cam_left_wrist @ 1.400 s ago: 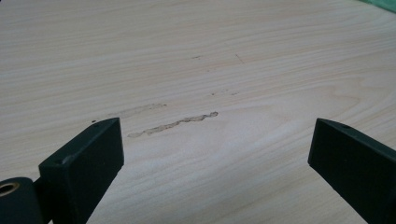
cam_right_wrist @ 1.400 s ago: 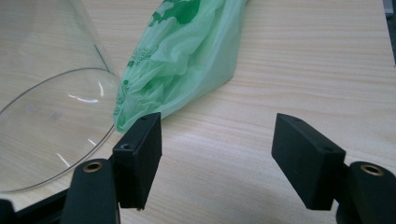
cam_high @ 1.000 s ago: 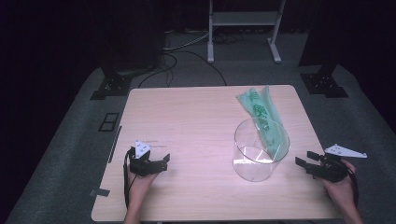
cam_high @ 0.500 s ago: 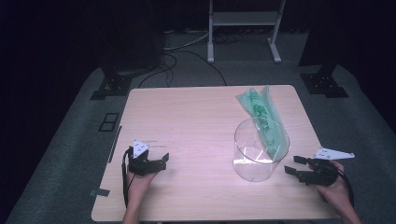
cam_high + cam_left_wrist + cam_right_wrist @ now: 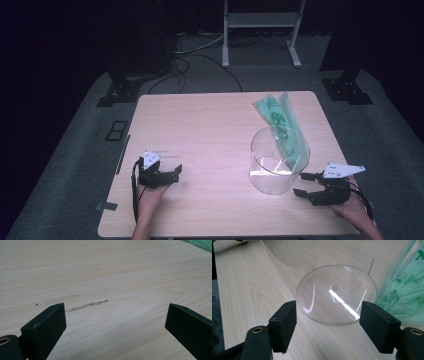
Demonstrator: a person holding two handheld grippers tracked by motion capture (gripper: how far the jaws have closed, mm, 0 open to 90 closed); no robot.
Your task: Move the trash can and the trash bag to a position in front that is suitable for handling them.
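Your right gripper (image 5: 306, 184), jaws wide and empty, faces the clear container (image 5: 278, 159) at lower right; straddle its wall squarely.

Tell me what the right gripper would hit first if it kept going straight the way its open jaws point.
Most likely the clear glass container: it stands just ahead of the right gripper, centred between its open jaws. The green plastic bag lies beyond and to the side, so it would probably come later.
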